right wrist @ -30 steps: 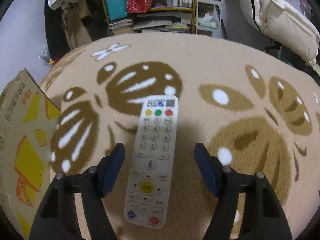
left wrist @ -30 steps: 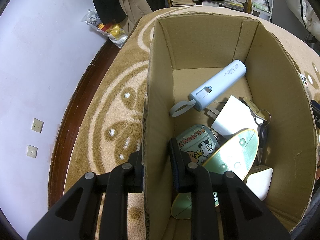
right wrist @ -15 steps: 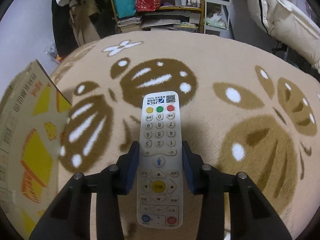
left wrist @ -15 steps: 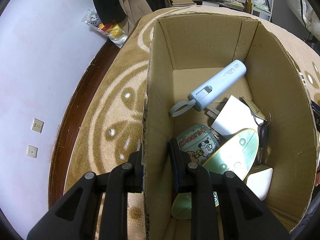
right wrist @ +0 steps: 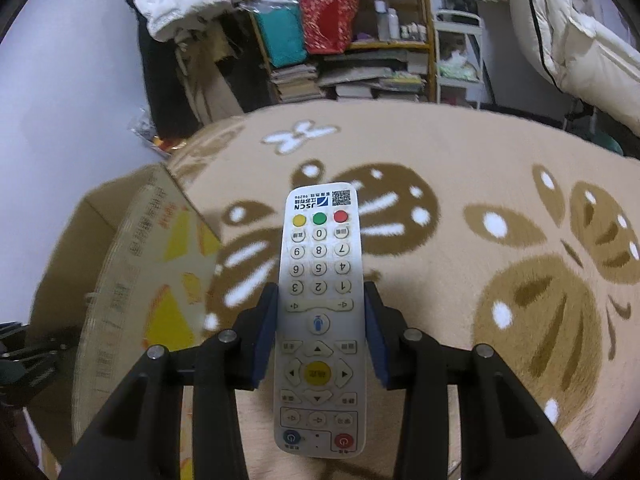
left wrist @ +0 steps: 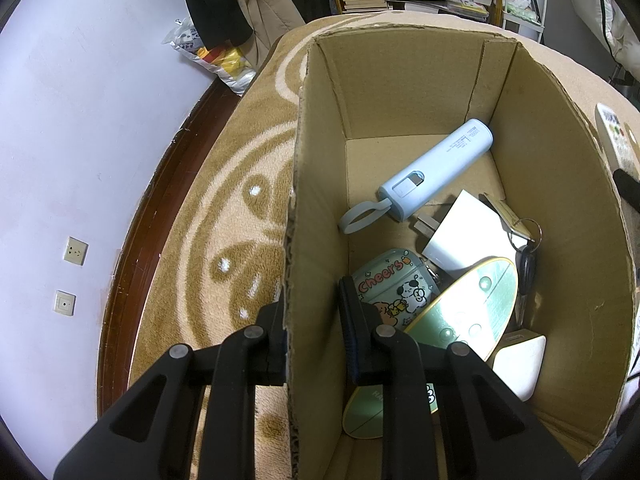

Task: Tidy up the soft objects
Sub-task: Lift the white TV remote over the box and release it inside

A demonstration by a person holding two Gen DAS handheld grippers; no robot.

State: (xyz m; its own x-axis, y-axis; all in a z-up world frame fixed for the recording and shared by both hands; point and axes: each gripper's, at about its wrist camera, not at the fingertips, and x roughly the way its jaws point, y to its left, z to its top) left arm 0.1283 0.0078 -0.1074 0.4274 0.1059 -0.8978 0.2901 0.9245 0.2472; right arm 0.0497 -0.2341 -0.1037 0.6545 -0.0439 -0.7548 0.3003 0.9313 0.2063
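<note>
the right gripper (right wrist: 320,332) is clamped on a white remote control (right wrist: 320,320), its blue pads pressing the two long edges at about mid-length. the jaws have just been closing, and the remote now sits between them, apparently lifted clear of the tan patterned blanket (right wrist: 500,184). the remote's long axis runs straight up the middle of the right wrist view, in line with the fingers — power buttons at the bottom of the frame, the end with the printed code pointing to the top.

the cardboard box (right wrist: 132,280) lies at the left edge of that view, so the carry is likely leftward, and this hand is the nearer one. in the left wrist view the left gripper (left wrist: 312,336) is pinched together on the box's left wall (left wrist: 312,240) — one finger outside, one inside. the remote's tip (left wrist: 612,136) shows at the right edge, beyond the box's far wall. inside lie a pale blue cylinder (left wrist: 436,172) and other small items.
</note>
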